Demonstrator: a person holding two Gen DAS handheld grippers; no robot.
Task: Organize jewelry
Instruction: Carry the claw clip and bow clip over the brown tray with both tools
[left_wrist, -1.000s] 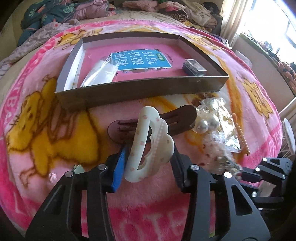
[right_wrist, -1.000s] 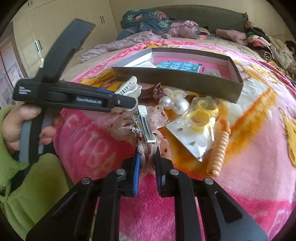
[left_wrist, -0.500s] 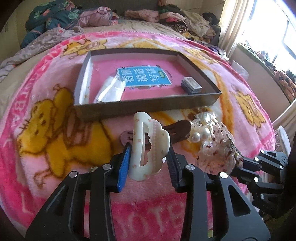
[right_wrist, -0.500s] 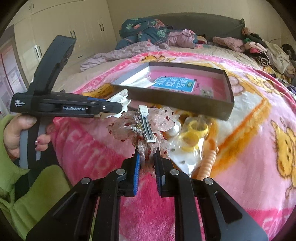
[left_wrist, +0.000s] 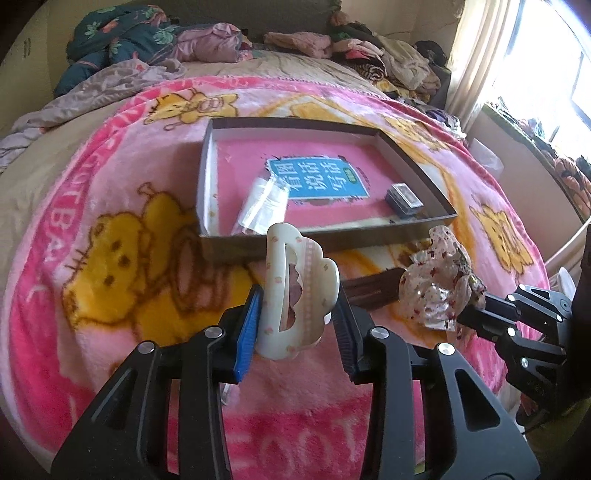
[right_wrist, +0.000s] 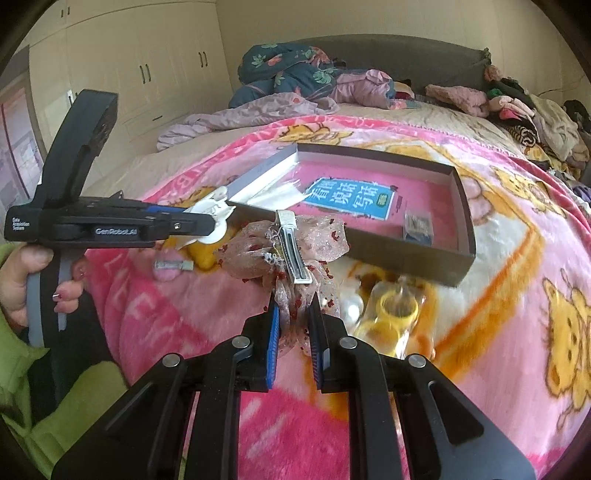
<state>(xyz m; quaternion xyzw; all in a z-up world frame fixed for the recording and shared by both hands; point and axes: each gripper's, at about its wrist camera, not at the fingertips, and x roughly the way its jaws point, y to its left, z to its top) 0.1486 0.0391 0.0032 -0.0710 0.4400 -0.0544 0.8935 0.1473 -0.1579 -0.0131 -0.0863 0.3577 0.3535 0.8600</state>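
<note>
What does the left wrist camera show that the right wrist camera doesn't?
Only the left wrist view shows the brown hair clip on the blanket and the window. Only the right wrist view shows the yellow rings in a clear bag, the pearls, the wardrobe and the person's hand. Both show the cardboard tray with its blue label, the cream hair claw clip held in the left claw, and the sheer bow clip pinched in the right claw.
</note>
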